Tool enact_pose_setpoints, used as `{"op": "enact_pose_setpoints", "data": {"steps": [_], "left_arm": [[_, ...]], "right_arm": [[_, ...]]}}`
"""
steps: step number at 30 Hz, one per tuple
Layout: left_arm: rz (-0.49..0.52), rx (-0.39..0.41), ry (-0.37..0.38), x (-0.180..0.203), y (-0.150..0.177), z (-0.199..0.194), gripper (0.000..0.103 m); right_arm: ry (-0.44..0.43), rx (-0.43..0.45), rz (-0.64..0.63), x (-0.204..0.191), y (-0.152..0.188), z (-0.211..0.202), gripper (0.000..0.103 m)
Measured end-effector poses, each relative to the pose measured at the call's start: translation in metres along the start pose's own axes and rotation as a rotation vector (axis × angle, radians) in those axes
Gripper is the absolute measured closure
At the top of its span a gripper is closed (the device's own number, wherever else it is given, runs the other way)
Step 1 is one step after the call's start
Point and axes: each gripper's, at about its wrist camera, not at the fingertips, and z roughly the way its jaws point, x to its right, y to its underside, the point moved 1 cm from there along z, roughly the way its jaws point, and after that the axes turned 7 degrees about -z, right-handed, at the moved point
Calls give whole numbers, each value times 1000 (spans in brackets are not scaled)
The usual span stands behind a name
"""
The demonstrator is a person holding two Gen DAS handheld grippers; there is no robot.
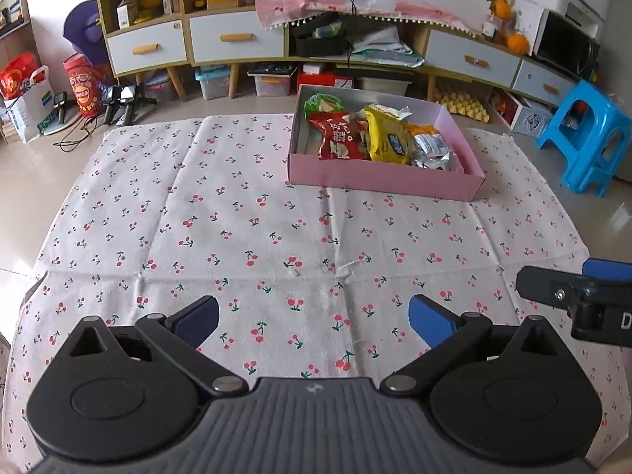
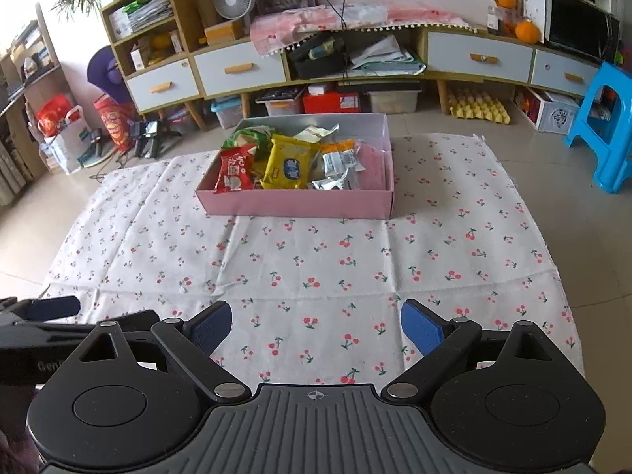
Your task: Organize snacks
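Note:
A pink box point(image 1: 379, 177) point(image 2: 292, 203) sits on the far part of a cherry-print cloth point(image 1: 237, 217) point(image 2: 434, 237) spread on the floor. Inside it lie several snack packs: a red pack point(image 1: 337, 136) point(image 2: 234, 172), a yellow pack point(image 1: 389, 138) point(image 2: 288, 164), a green pack point(image 1: 322, 103) point(image 2: 245, 136) and silver packs point(image 1: 434, 154) point(image 2: 335, 175). My left gripper point(image 1: 314, 322) hovers open over bare cloth, well short of the box. My right gripper point(image 2: 316, 324) is open too, with nothing between its blue pads. Each gripper shows at the edge of the other's view.
A long cabinet with white drawers point(image 1: 233, 39) point(image 2: 237, 69) lines the wall behind the cloth, storage bins beneath it. A blue plastic stool point(image 1: 588, 138) point(image 2: 608, 118) stands at the right. Bags and camera tripods point(image 1: 118, 102) stand at the left on the tiled floor.

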Motion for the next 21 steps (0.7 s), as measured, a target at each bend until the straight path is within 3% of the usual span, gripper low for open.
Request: {"op": "enact_pose_setpoints", "data": {"steps": [21], "left_arm": [[3, 0, 0, 0, 2, -3, 0]], "right_arm": [[5, -18, -9, -3, 4, 3, 8]]}}
